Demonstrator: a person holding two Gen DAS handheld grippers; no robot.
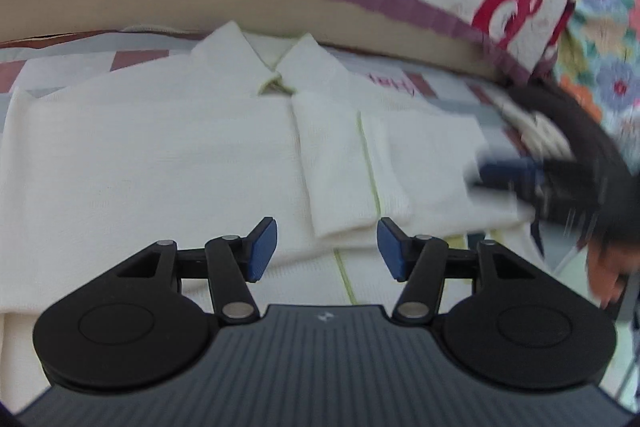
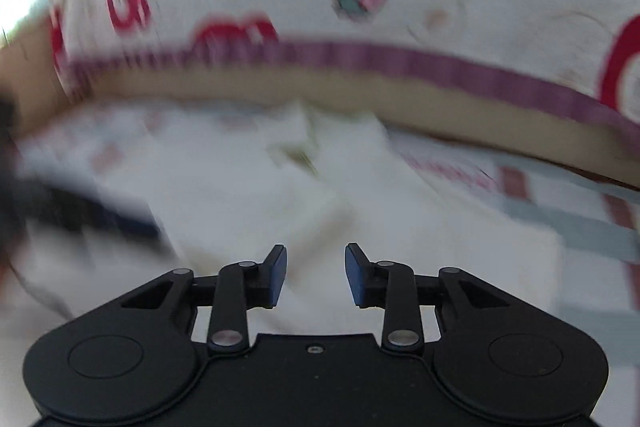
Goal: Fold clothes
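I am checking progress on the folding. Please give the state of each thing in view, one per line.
Shirt: lying flat, collar far from the camera, one sleeve folded across the front.
Left tongs: open, holding nothing.
Right tongs: open, holding nothing; picture blurred.

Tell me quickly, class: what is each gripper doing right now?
Left gripper: open, holding nothing, above the cream shirt.
Right gripper: open, holding nothing.

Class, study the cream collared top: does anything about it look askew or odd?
Nothing is damaged. On the cream top, one sleeve lies folded across the front and overlaps the yellow-green placket seam, a fold in progress.
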